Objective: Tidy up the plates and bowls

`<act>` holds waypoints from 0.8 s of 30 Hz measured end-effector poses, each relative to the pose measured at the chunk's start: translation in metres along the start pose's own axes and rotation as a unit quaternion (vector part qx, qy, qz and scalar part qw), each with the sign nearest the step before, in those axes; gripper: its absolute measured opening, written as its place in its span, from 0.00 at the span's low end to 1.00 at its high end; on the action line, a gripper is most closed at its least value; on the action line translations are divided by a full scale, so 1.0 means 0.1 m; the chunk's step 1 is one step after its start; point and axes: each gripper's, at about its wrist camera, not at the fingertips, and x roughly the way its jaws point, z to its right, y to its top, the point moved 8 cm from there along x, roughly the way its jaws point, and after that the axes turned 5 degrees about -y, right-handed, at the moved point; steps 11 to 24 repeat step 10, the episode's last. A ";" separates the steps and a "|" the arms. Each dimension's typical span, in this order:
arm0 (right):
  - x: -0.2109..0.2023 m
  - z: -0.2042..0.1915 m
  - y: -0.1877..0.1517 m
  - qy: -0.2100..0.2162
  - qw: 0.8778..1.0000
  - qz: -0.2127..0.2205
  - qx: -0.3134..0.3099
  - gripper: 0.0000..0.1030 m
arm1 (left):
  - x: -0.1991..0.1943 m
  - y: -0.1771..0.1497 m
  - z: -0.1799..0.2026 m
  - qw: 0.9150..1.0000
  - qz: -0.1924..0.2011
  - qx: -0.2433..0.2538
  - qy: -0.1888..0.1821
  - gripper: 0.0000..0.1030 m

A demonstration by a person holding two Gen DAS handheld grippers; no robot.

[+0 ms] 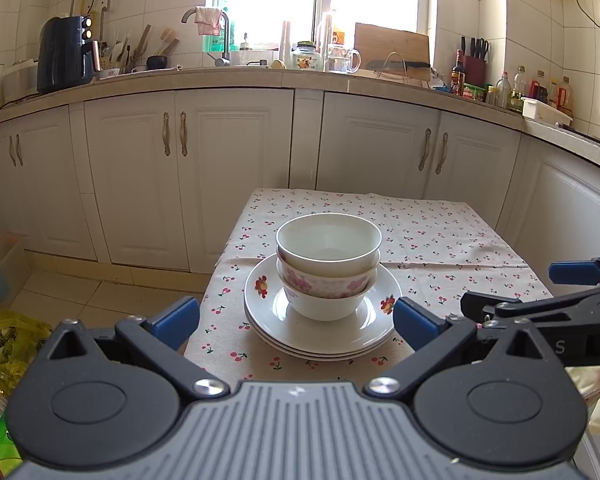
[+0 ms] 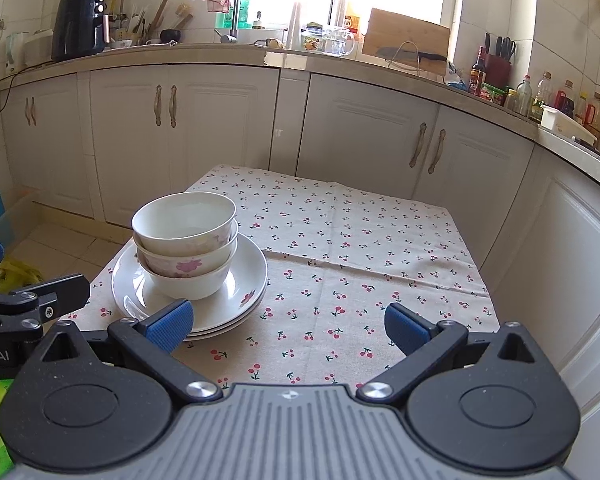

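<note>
Three nested bowls (image 1: 327,268) (image 2: 186,252) stand upright on a stack of white flowered plates (image 1: 276,328) (image 2: 240,292) at the near left of a small table with a cherry-print cloth (image 1: 440,248) (image 2: 360,260). My left gripper (image 1: 297,320) is open just in front of the stack, its blue pads wider than the plates and holding nothing. Over the cloth to the right of the stack, my right gripper (image 2: 289,326) hangs open and empty. Its left pad overlaps the plate rim in view.
White kitchen cabinets (image 1: 236,168) (image 2: 364,136) run behind and to the right of the table, under a cluttered counter with sink, air fryer (image 1: 62,56), bottles and a knife block. Yellow and green bags (image 1: 8,344) lie on the floor at left.
</note>
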 end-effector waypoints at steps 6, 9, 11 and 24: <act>0.00 0.01 0.01 -0.003 1.000 0.002 -0.001 1.00 | 0.00 0.00 0.00 1.000 0.000 0.000 0.000 0.99; 0.00 0.01 0.01 -0.004 1.000 0.002 -0.001 1.00 | 0.00 0.00 0.00 1.000 0.000 0.000 0.000 0.99; 0.00 0.01 0.01 -0.004 1.000 0.002 -0.001 1.00 | 0.00 0.00 0.00 1.000 0.000 0.000 0.000 0.99; 0.00 0.01 0.01 -0.004 1.000 0.002 -0.001 1.00 | 0.00 0.00 0.00 1.000 0.000 0.000 0.000 0.99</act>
